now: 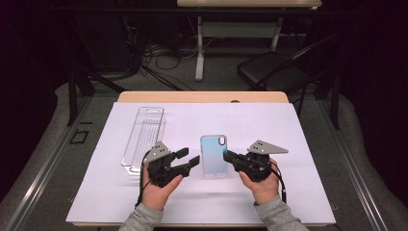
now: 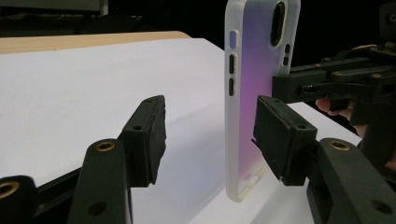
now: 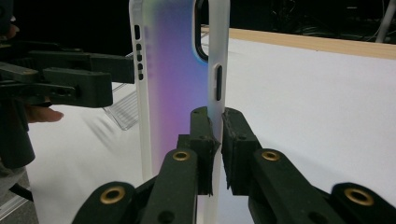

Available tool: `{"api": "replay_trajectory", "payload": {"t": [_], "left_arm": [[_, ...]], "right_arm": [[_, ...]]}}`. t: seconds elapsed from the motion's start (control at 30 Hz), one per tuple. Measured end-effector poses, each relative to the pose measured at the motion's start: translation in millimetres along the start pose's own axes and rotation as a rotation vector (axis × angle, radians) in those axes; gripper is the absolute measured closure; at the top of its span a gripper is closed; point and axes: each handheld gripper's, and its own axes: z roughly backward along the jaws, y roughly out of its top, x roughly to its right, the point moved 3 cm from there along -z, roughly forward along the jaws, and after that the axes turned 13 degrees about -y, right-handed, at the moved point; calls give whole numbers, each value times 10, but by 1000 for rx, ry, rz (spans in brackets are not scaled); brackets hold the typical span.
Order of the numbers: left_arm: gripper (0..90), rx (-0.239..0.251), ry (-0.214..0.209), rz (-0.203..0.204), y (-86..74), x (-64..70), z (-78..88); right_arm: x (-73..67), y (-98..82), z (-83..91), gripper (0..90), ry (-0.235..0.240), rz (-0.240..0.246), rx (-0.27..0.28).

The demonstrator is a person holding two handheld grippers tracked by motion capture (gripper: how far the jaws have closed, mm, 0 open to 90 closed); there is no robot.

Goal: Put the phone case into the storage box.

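Observation:
A translucent phone case (image 1: 214,154) with a blue-to-purple sheen stands upright at the middle of the white sheet (image 1: 250,120), camera hole at the top. My right gripper (image 1: 227,156) is shut on the case's right side wall, and the right gripper view shows that wall (image 3: 218,88) pinched between the two pads of the right gripper (image 3: 218,126). My left gripper (image 1: 190,158) is open just left of the case. In its own view the left gripper (image 2: 210,121) has wide jaws, and the case (image 2: 254,93) rises beyond them with no pad pressing on it.
A long clear plastic tray (image 1: 144,137) lies on the sheet behind the left hand. The wooden table edge (image 1: 202,97) runs along the far side. Beyond it on the floor stand a black chair (image 1: 269,70) and a white table leg (image 1: 199,53) among cables.

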Motion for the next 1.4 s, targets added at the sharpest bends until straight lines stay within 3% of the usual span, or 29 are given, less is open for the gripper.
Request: {"api": "replay_trajectory", "payload": {"t": [0.57,1.1,1.4], "left_arm": [[439,10,41,-17,212,83,-67],[454,23,32,-15,359,139,-167],[517,9,25,-6,385,152,-219]], "right_arm": [[23,0,20,836,-30,-10,27],[4,-23,13,836,-40,-6,31],[-5,-28,8,836,-40,-5,33]]}}
